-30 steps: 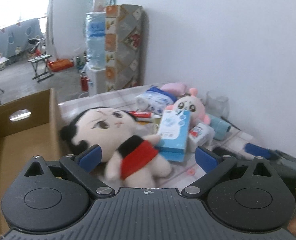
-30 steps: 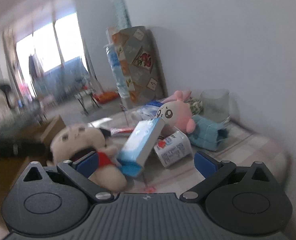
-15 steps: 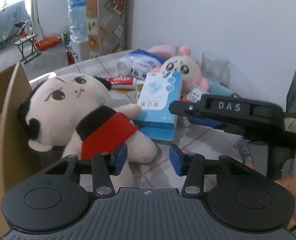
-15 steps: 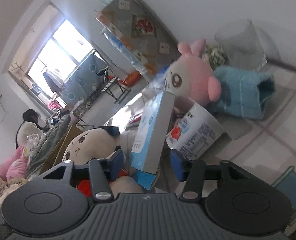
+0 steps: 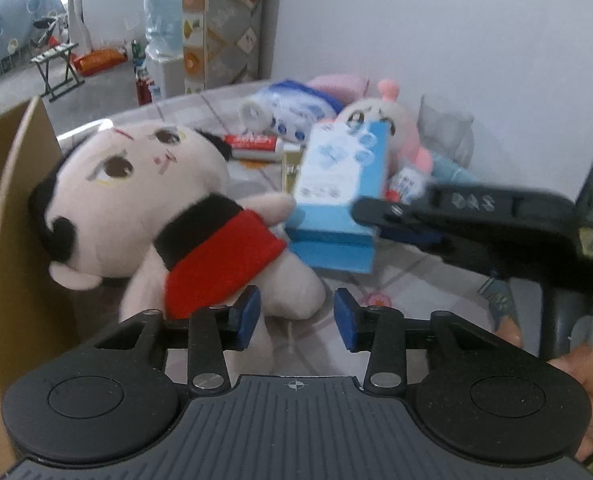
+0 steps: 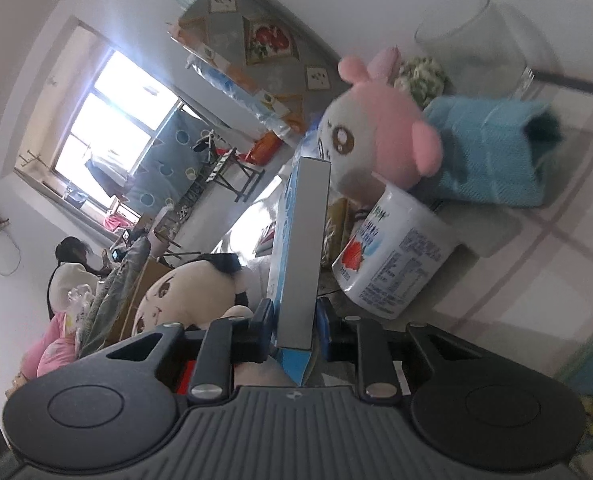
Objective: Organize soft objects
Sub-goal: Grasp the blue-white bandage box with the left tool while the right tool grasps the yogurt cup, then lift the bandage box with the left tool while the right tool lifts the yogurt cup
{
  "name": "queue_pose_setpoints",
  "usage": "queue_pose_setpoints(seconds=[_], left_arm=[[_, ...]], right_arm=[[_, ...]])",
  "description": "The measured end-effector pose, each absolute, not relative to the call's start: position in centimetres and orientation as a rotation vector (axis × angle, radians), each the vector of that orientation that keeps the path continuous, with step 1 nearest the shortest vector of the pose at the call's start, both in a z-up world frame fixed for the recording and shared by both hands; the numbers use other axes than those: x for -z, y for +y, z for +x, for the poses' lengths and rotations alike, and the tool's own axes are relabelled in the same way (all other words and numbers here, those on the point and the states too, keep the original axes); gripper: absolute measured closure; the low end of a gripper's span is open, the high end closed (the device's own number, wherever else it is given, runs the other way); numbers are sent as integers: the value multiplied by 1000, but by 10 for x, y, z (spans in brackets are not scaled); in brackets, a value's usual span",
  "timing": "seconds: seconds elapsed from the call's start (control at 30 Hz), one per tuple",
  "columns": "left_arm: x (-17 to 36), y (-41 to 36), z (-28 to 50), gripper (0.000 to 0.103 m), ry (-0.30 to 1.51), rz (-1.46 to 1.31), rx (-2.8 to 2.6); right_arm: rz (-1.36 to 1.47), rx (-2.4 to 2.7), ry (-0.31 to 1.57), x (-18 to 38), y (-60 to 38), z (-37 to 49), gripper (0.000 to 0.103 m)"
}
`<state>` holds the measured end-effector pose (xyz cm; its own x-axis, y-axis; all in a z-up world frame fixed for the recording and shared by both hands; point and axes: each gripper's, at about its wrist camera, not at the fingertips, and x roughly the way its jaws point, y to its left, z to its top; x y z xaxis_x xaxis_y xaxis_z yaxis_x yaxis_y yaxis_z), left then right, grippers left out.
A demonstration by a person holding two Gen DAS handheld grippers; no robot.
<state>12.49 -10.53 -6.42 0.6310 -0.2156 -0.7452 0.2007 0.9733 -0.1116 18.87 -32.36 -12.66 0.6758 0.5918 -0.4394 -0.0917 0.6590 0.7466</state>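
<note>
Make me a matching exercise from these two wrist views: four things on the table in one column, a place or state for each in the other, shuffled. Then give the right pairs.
Things
1. big plush doll with black hair and a red top
2. flat light-blue cardboard box
3. small pink-and-white plush with a round face
4. white plastic cup with a strawberry label

Places or states
A. lying on its side
B. leaning against the brown cardboard carton
C. between the pads of the right tool
D. next to the folded light-blue towel

Pairs: 1-B, 2-C, 3-D, 4-A

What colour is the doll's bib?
The doll's bib is red with a black collar, seen best in the left wrist view.
</note>
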Motion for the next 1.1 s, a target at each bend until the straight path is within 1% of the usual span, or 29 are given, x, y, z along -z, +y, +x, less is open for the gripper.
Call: queue_pose_setpoints(seconds=[0.03,0.13,0.23,0.27,0.37,0.43,0.57,0.63,0.8,0.9,0.97,1.0,1.03,1.1], left_arm=[[59,-103,122,52,843,-28,244],[48,-97,119,38,830,-84,273],[42,-96,121,27,831,-145,320],[41,-97,124,26,836,-162,338],[41,-103,130,16,851,-192,385],[41,-111,133,3,857,-177,407],[51,-129,138,2,895,-142,454],[59,-138,143,2,942,-127,444],[81,-145,152,4,1043,-137,404],[86,-145,156,9,1060,-139,384],[89,-147,157,15,1063,-129,374],[92,-148,157,24,1069,-118,363],[93,-149,157,30,1077,-109,353],[97,-151,158,30,1099,-104,348]], right_arm=[[758,-438,732,126,-331,183,83],[785,-480,756,126,-347,172,84],[849,-533,804,131,-363,159,85],[873,-543,820,133,-367,155,85],[926,-573,860,141,-378,145,85],[952,-602,892,147,-382,141,85],[936,-623,943,156,-383,135,85],[931,-629,954,159,-382,132,85],[815,-667,917,151,-371,120,85],[690,-696,876,140,-360,109,85],[618,-701,848,135,-358,104,85],[596,-701,839,133,-358,104,85],[582,-702,832,132,-357,103,85],[552,-691,820,128,-356,102,85]])
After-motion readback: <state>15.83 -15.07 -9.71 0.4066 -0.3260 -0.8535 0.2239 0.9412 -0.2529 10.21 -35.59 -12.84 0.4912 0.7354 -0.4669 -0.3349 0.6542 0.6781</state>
